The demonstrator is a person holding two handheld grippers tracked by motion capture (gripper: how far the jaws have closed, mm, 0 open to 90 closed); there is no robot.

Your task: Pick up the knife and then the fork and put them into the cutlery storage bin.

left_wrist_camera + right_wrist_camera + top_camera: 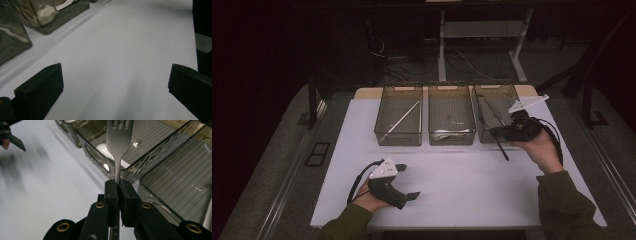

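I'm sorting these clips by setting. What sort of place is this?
Probably a lab or workshop bench set up for recording, not a kitchen: a white table with three clear bins in a row, bare desk legs and loose cables on the dark floor behind.

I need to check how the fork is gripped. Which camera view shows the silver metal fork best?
The right gripper view: the silver metal fork stands close up, its neck clamped between the right gripper jaws, tines over the clear bins. The high view shows just a thin dark handle below that gripper. The left gripper view gives nothing of it.
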